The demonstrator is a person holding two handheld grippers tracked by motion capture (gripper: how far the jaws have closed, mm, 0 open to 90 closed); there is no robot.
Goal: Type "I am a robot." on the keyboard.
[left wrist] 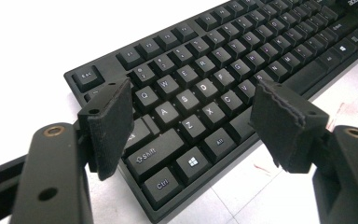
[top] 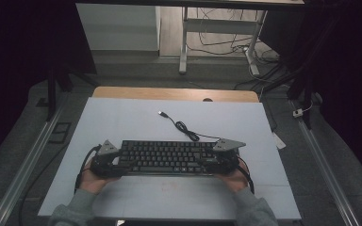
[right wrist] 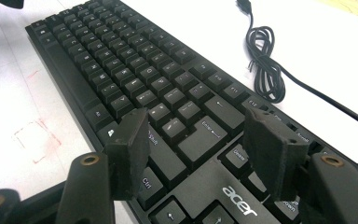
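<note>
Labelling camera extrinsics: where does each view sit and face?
High view: above the person's side, looking forward and down at the table; forearms, both hands show.
Left gripper view: along its jaws at the keyboard Esc end.
Right gripper view: along its jaws at the Enter end, coiled cable.
All views share the keyboard.

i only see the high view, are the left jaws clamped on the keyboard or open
Observer: Open. The left gripper has its jaws apart above the keyboard, over the letter keys.
Operator: and the right one
Observer: The right gripper is open too, with its jaws above the enter key end.
Operator: any brand on it
Observer: Yes, an acer logo sits on the case, near the arrow keys.
</note>
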